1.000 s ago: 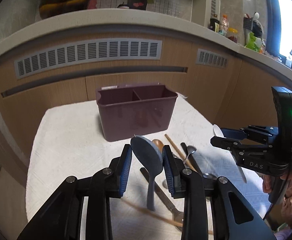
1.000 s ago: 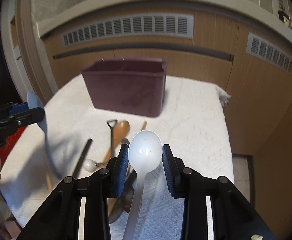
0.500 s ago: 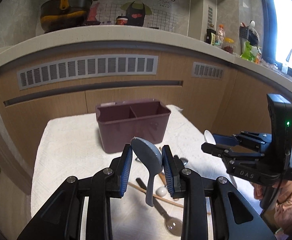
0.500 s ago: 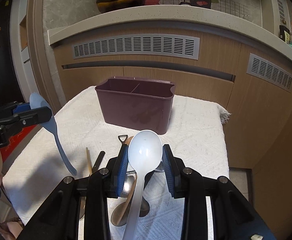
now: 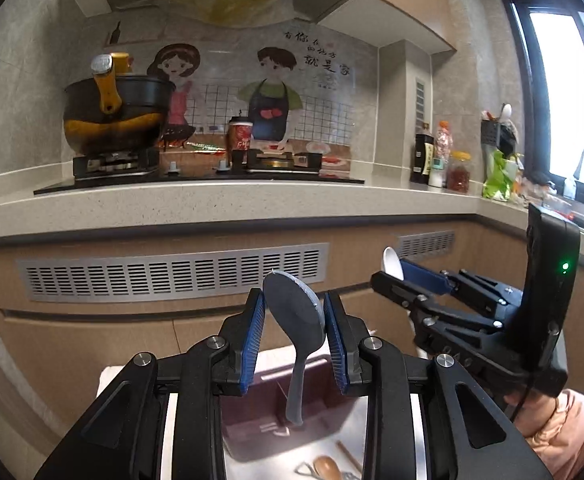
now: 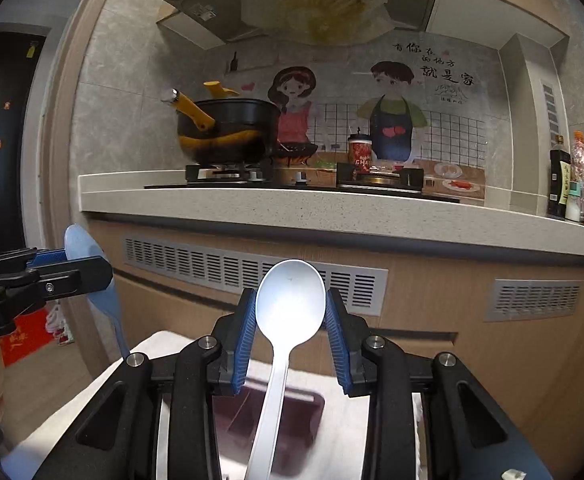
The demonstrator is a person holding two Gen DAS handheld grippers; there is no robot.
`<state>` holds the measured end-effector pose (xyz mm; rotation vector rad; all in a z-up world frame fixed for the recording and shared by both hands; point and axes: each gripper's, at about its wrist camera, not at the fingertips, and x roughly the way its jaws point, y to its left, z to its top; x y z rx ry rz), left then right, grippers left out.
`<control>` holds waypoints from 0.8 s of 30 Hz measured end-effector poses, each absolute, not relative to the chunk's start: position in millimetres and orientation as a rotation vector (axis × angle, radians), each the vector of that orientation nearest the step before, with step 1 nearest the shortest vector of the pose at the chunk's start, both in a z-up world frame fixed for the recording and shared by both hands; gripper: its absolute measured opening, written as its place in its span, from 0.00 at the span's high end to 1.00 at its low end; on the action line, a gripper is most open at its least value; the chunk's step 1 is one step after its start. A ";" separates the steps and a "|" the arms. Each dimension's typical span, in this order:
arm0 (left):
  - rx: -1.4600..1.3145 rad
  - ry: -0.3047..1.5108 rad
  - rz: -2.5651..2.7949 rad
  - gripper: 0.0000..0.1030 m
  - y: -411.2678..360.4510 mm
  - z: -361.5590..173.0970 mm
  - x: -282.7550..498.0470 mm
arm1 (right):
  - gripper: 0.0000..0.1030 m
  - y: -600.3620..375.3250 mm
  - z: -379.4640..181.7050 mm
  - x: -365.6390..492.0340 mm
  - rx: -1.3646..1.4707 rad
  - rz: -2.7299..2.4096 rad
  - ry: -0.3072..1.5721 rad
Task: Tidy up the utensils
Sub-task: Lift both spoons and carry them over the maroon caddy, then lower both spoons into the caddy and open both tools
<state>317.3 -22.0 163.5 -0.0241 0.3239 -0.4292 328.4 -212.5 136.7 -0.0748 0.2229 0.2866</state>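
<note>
**Both grippers aloft, one spoon each**

Left gripper: jaws part-closed, blue pads clamped on the bowl of a grey-blue spoon; handle hangs down over the maroon utensil caddy. Bowl sits tilted between the pads.

Right gripper: jaws likewise part-closed, pads pressing both sides of a white spoon at its bowl; handle hangs down in front of the caddy's open top.

Caddy stands on a white cloth, below and just beyond both grippers, divider visible inside. A wooden spoon lies on the cloth near the caddy. Beyond: kitchen counter with a black and yellow pot on the hob.
</note>
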 end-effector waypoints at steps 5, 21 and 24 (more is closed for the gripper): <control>-0.056 0.374 -0.417 0.69 -17.8 136.5 358.3 | 0.70 -203.5 109.3 371.3 -0.054 0.276 0.270; -0.104 0.582 -0.379 0.68 -22.4 40.7 409.2 | 0.67 -196.3 20.7 416.4 -0.078 0.253 0.397; -0.107 0.597 -0.371 0.67 -25.2 36.8 406.4 | 0.55 -198.6 22.0 410.8 -0.078 0.261 0.403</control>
